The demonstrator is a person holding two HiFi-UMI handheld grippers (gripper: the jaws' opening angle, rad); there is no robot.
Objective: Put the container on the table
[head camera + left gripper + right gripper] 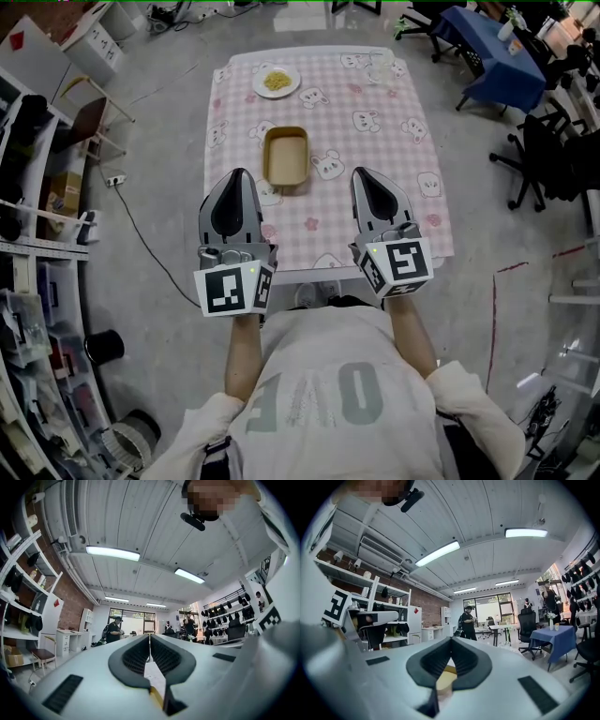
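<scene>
A tan rectangular container (286,157) stands empty on the pink checked tablecloth (375,150), near the table's middle. Both grippers hover side by side over the table's near edge, pointing level toward the far side. My left gripper (236,174) sits just left of and nearer than the container, apart from it. In the left gripper view its jaws meet at the tip (149,637) with nothing between them. My right gripper (364,174) is to the container's right, and its jaws (451,640) are likewise closed on nothing.
A white plate of yellow food (277,82) lies at the table's far left. Shelves (28,234) line the left wall, with a cable (141,234) on the floor. A blue-draped table (492,52) and office chairs (548,155) stand to the right. People (467,620) stand far off.
</scene>
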